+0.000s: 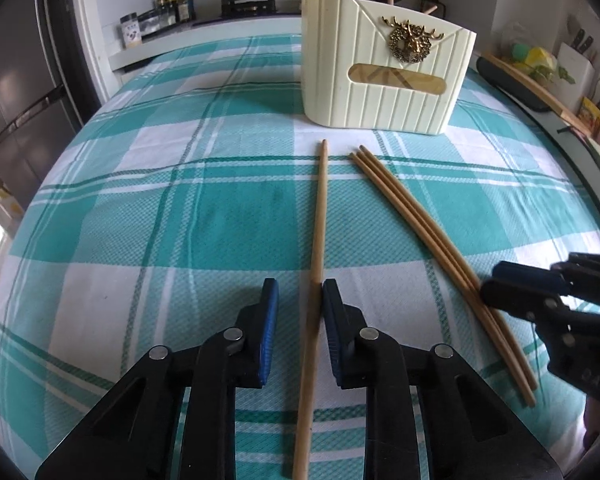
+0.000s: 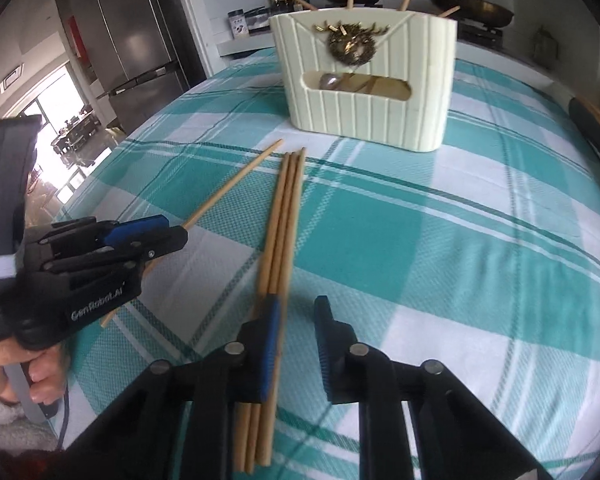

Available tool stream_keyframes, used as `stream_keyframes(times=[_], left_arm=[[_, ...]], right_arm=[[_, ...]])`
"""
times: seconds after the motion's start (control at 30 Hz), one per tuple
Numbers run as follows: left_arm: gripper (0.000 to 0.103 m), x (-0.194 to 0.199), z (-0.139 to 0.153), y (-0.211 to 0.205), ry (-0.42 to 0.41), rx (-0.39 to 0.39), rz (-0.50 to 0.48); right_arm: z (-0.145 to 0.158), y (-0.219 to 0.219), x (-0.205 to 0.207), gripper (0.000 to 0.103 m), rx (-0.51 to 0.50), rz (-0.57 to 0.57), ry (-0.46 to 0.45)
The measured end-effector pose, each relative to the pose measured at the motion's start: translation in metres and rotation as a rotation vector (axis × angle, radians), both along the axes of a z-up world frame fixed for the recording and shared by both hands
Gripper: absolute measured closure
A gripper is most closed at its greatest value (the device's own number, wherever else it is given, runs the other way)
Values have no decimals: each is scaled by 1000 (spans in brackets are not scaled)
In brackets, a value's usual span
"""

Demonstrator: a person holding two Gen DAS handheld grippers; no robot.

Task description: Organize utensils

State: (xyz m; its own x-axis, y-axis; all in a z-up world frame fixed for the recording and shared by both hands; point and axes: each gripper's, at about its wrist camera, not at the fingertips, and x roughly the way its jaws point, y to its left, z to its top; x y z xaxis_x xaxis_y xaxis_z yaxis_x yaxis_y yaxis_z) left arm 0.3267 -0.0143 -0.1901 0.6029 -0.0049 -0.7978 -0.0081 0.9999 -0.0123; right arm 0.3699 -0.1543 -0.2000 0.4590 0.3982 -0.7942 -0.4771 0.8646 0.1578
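Left wrist: L gripper point(image 1: 300, 300) astride chopstick point(image 1: 319, 216)

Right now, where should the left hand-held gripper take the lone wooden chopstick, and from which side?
Grip the single wooden chopstick on its thicker near section, from above, fingers straddling it crosswise. It lies flat on the teal checked tablecloth, apart from the three bundled chopsticks, already between the left hand-held gripper fingers.

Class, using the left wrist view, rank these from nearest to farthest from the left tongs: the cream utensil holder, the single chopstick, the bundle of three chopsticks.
1. The single chopstick, lying between the fingers of the left tongs.
2. The bundle of three chopsticks, off to the right on the cloth.
3. The cream utensil holder, upright at the far end, slightly right.
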Motion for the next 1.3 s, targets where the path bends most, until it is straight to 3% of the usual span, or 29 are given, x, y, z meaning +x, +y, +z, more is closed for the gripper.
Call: stream_keyframes(times=[0.17, 0.23, 0.33, 0.4, 0.47, 0.63, 0.83, 0.87, 0.9, 0.97, 1.0, 1.07, 1.17, 1.3], left_arm=[[81, -1, 0, -2, -12, 17, -2], [81, -1, -1, -4, -16, 30, -4], [82, -2, -1, -2, -19, 28, -2], [95, -2, 0, 1, -19, 29, 15], [95, -4, 0, 6, -16, 16, 31], [97, -15, 1, 21, 1, -21, 66], [95, -36, 3, 29, 34, -41, 29], [85, -37, 3, 29, 37, -45, 24], [63, -37, 3, 29, 38, -51, 20], [35, -36, 4, 30, 32, -44, 31], [31, -35, 4, 31, 27, -35, 44], [30, -32, 0, 30, 44, -32, 38], [20, -29, -3, 26, 42, 19, 33], [10, -27, -6, 31, 29, 12, 56]], right_arm=[[1, 11, 5, 89, -66, 8, 25], [-1, 11, 9, 97, -102, -29, 34], [-2, 14, 8, 97, -121, -51, 22], [-2, 17, 3, 97, -157, -59, -9], [-2, 15, -1, 97, -190, -84, -33], [-3, -23, -15, 97, -223, -200, -62], [-3, -72, -34, 96, -254, -299, -75], [-2, -79, -38, 95, -246, -299, -78], [-2, -84, -42, 91, -231, -295, -81], [-2, -88, -45, 58, -211, -289, -84], [-3, -90, -46, 39, -199, -291, -90], [-4, -91, -47, 38, -192, -288, -98], [-7, -92, -45, 39, -179, -274, -84], [-9, -95, -42, 33, -160, -271, -87]])
